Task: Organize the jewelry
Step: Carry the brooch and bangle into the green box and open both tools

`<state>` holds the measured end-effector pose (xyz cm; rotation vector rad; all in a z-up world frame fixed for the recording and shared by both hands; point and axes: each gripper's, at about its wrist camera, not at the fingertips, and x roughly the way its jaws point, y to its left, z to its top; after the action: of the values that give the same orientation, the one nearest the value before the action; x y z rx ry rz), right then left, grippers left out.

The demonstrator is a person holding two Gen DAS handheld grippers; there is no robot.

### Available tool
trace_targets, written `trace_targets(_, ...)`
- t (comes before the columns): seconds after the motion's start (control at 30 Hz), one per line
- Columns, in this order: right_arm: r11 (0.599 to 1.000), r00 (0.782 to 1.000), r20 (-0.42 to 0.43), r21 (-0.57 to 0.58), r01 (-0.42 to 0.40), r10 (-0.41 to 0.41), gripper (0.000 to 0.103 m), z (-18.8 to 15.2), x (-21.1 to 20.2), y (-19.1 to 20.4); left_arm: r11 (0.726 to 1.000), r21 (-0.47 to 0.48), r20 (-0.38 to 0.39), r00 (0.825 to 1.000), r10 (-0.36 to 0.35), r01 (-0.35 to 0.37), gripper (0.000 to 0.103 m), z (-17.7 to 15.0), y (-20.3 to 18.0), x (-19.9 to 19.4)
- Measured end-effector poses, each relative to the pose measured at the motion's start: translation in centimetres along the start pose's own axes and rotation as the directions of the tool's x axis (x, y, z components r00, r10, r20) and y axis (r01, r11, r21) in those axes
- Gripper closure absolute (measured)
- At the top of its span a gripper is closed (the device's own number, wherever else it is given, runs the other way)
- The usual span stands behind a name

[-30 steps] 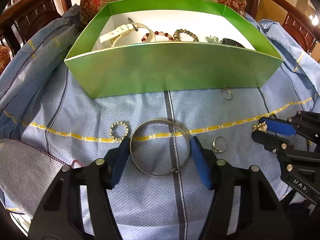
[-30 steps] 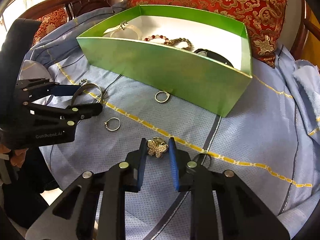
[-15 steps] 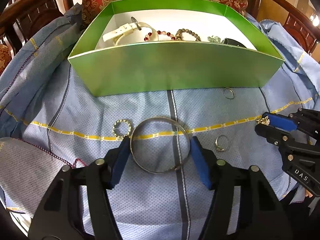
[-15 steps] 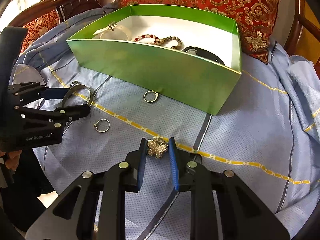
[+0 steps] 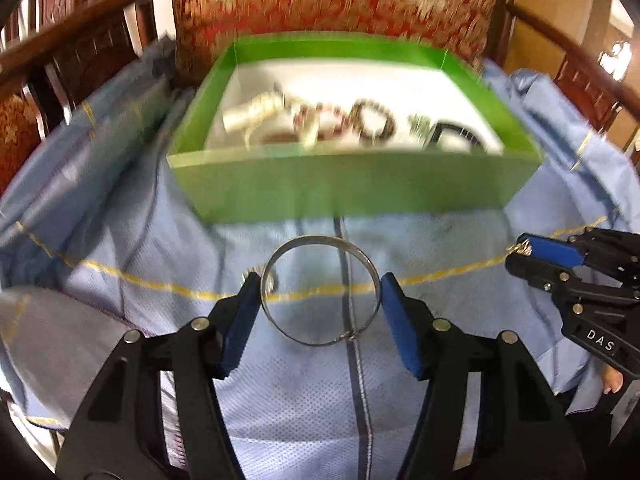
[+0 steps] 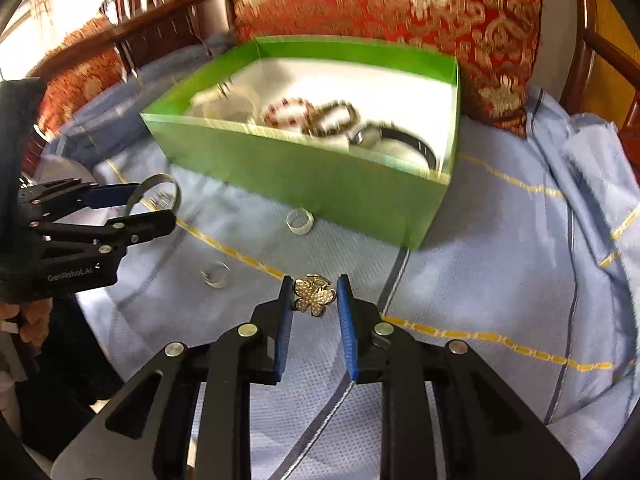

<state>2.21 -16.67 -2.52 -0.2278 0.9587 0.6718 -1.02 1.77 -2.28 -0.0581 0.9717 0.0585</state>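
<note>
My left gripper (image 5: pixel 320 280) is shut on a silver bangle (image 5: pixel 319 240) and holds it above the blue cloth, in front of the green box (image 5: pixel 352 192). It also shows in the right wrist view (image 6: pixel 154 196). My right gripper (image 6: pixel 314 296) is shut on a gold flower brooch (image 6: pixel 314 298), lifted off the cloth; it shows at the right of the left wrist view (image 5: pixel 520 252). The green box (image 6: pixel 304 172) holds a white strap, bead bracelets and a black watch.
Two small rings (image 6: pixel 300 222) (image 6: pixel 216 274) lie on the blue cloth (image 6: pixel 500 264) before the box. A red and gold cushion (image 6: pixel 384 4) stands behind the box. Dark wooden chair rails frame the back and sides.
Both grippers have lifted, carrying the bangle and the brooch up off the cloth and toward the box. The view now looks down into the box and is blurred by motion.
</note>
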Motion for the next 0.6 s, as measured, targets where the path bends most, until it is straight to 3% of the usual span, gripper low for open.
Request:
trace_targets(0.17,0.997,0.988,0.141,0.045,-0.07,0.063,0.08,3.5,-3.8,-1.3,0.999,-0.01,0.102,0.994,-0.034,0.035,0.042,4.3,0.9,-3.0)
trace_targets(0.27,0.997,0.984,0.175,0.064,-0.04,0.029,0.08,6.5,-4.0,-2.4,0.998,-0.012,0.13,0.99,-0.054,0.056,0.042,8.0,1.0,-3.2)
trace_targets(0.4,0.996,0.985,0.169,0.079,-0.034,0.02,0.08,9.7,-1.8,-3.7,0.997,0.041,0.139,0.988,-0.068,0.062,0.042,11.7,0.0,-0.7)
trace_targets(0.6,0.994,0.993,0.12,0.112,-0.015,0.002,0.08,10.1,2.5,-5.2,0.997,0.07,0.076,0.996,-0.044,0.039,0.042,12.4,-0.3,4.4)
